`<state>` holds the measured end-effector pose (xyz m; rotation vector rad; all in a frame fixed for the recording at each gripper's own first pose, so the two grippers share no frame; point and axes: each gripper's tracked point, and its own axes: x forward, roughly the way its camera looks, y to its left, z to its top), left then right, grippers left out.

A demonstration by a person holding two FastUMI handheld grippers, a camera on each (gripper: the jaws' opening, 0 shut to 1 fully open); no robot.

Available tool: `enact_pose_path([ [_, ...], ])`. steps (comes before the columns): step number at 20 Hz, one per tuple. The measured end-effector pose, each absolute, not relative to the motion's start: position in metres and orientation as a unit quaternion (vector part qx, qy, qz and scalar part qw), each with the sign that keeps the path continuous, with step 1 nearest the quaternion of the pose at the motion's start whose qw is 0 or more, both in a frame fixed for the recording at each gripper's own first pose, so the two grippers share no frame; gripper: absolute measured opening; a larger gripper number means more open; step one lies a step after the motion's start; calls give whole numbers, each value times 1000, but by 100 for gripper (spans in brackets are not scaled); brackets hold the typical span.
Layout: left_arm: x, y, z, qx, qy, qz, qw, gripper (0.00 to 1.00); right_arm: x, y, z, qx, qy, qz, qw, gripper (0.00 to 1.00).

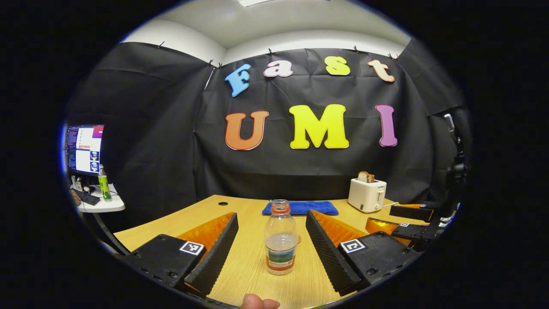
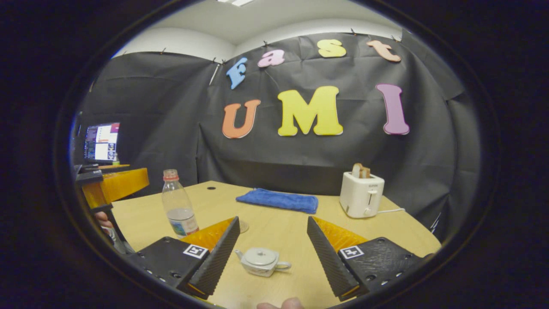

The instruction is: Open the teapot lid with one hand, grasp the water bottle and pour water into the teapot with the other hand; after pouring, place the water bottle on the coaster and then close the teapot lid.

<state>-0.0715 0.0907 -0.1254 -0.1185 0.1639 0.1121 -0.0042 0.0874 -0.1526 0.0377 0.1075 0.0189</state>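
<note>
Standing upright on the wooden table (image 1: 240,262), one water bottle (image 1: 281,240) sits directly ahead of the left gripper (image 1: 272,253), centred in the gap between its two fingers, which are spread wide and touch nothing. The bottle carries one red cap and one label band, and is roughly one-third full. In the right gripper view the same water bottle (image 2: 178,205) stands ahead and to the left of the right gripper (image 2: 272,251). One teapot (image 2: 261,261), lid seated, rests on the table between the two fingers of the right gripper, close to the camera, clear of both fingers; these fingers are likewise spread wide and grip nothing. One small round coaster (image 2: 243,226) lies just beyond the tip of the right gripper's left finger, between the teapot and the bottle. Farther ahead of both grippers, one folded blue towel (image 2: 279,200) lies flat near the far table edge. One white toaster (image 2: 361,195) holding one slice of bread stands ahead and to the right, with one cable leading off to its right. One monitor (image 1: 84,148) and one green bottle (image 1: 104,183) occupy a side desk far to the left of the left gripper.
</note>
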Motion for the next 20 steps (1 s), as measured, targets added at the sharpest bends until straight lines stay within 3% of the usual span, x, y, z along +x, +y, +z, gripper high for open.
enact_pose_path([
  [8,-74,93,-147,-76,99,45,991,99,30,98,-205,13,102,1,995,95],
  [9,-75,93,-149,-79,98,43,991,99,33,100,-207,8,105,0,994,83],
  [10,-74,92,-151,-82,100,42,991,99,33,103,-209,3,108,4,994,77],
  [13,-76,88,-158,-90,109,36,989,99,39,117,-219,-14,123,22,992,74],
  [15,-77,88,-161,-89,112,35,989,99,40,123,-217,-21,120,31,992,53],
  [16,-77,88,-161,-89,112,35,989,99,41,121,-219,-22,122,27,992,48],
  [17,-76,90,-161,-89,112,35,989,99,41,123,-220,-20,124,27,992,32],
  [18,-75,91,-162,-89,112,35,989,99,41,123,-219,-19,124,29,992,33],
  [19,-75,90,-162,-89,113,34,989,99,41,111,-217,-14,120,13,993,40],
  [20,-74,92,-165,-89,114,34,989,99,43,115,-219,-7,122,12,992,19],
])
